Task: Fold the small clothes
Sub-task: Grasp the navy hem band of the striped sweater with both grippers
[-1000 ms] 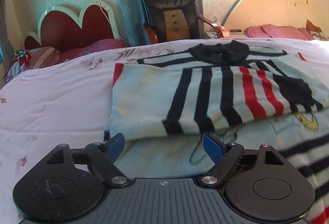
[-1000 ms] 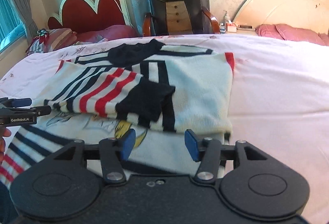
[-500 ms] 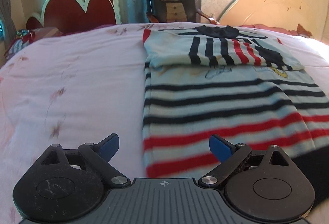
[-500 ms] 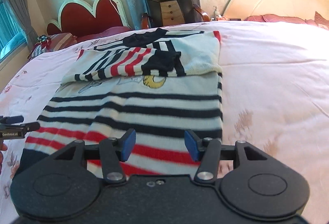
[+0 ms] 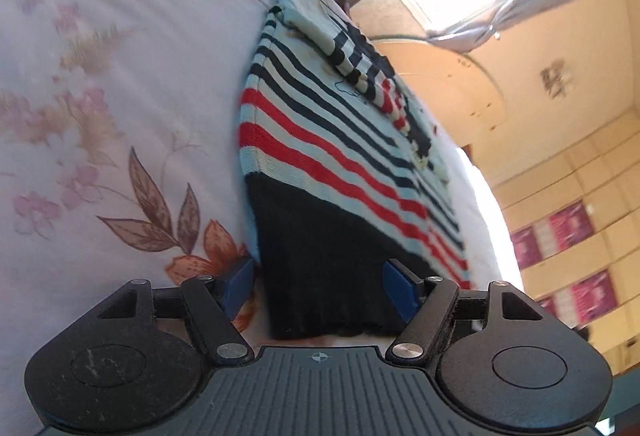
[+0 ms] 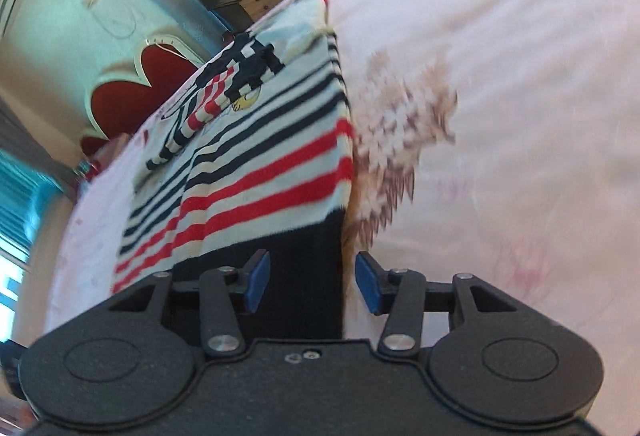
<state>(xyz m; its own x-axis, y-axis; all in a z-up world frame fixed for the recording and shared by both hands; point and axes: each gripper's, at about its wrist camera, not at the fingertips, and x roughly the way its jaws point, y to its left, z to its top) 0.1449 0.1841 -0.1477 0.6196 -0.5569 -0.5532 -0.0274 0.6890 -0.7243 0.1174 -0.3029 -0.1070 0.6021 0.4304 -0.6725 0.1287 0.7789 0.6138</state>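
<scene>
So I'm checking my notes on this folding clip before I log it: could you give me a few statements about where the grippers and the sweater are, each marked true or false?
1. The left gripper is open, with the striped sweater's dark hem band between its fingers. True.
2. The right gripper is shut on the hem. False: its fingers stand apart around the hem's corner.
3. The sweater's sleeves are folded across its upper part. True.
4. The sweater lies on a bare wooden table. False: it lies on a floral bedspread.
5. The hem band is red. False: it is dark, with red stripes above it.
</scene>
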